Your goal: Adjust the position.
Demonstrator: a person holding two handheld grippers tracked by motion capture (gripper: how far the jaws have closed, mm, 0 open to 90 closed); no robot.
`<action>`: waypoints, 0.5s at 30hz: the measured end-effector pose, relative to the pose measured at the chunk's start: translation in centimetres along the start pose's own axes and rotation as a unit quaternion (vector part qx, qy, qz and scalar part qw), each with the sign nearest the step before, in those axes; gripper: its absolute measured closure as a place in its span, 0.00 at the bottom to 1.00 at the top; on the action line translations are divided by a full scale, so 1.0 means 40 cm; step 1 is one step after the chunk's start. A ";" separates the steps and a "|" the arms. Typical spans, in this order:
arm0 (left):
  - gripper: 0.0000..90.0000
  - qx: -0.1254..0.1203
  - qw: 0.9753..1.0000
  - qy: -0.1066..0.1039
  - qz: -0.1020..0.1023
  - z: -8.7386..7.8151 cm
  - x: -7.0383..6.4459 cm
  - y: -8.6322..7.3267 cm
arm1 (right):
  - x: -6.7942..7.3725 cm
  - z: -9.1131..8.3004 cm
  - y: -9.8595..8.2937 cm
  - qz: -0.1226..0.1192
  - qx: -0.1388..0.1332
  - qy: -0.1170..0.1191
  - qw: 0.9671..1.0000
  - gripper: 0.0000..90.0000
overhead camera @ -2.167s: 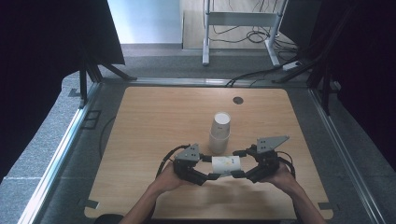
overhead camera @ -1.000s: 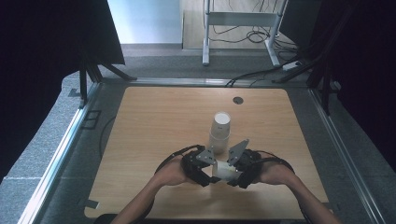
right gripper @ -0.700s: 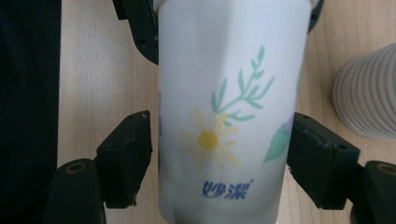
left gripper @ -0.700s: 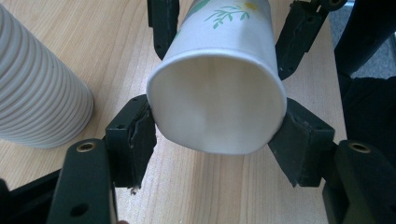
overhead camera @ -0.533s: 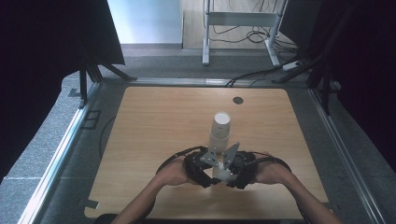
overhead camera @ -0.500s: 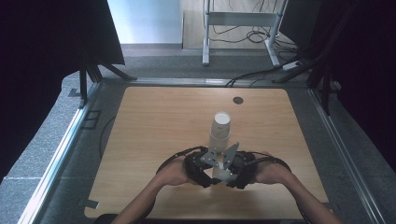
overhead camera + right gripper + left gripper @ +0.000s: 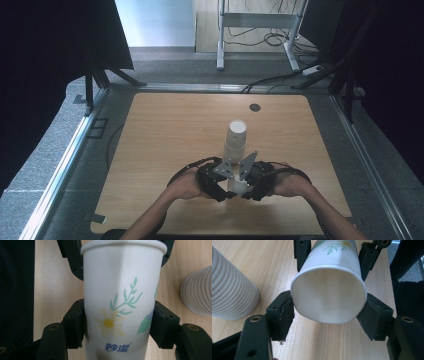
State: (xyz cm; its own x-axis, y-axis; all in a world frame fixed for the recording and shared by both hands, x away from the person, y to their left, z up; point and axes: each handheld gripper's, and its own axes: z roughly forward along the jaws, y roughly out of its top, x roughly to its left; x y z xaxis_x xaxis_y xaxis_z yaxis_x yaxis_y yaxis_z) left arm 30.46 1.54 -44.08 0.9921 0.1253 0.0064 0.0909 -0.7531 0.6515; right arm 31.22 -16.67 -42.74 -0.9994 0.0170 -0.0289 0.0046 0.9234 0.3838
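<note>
Just in front of the stack (image 7: 235, 141) of ribbed white cups, I am holding one paper cup (image 7: 236, 185) on its side above the table (image 7: 165, 135), with the left gripper (image 7: 328, 312) clamping its rim end and the right gripper (image 7: 119, 326) clenching its body nearer the base. I am gripping it at both ends, I judge, so one hand can steady it while the other pulls or turns. Facing the right gripper's camera, the cup is showing a daisy, green leaf sprigs and blue writing reading 妙潔.

Left gripper (image 7: 328, 312) jaws clamp paper cup (image 7: 329, 293) rim.
</note>
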 end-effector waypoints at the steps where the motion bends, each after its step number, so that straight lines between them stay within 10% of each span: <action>1: 0.34 -0.001 1.000 -0.002 -0.002 -0.003 0.003 0.000 | -0.001 0.000 -0.001 -0.001 -0.006 -0.002 1.000 0.41; 15: 0.16 -0.051 0.998 -0.004 -0.034 -0.025 0.010 0.000 | -0.004 -0.034 -0.024 0.022 -0.059 -0.006 0.998 0.40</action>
State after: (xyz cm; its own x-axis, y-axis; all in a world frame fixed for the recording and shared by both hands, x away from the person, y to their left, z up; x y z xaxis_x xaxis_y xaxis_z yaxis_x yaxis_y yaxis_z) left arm 30.79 2.25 -43.31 0.9846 0.1685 -0.0461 0.1492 -0.6737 0.7238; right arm 31.33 -18.08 -41.83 -0.9979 0.0623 -0.0199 0.0445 0.8697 0.4915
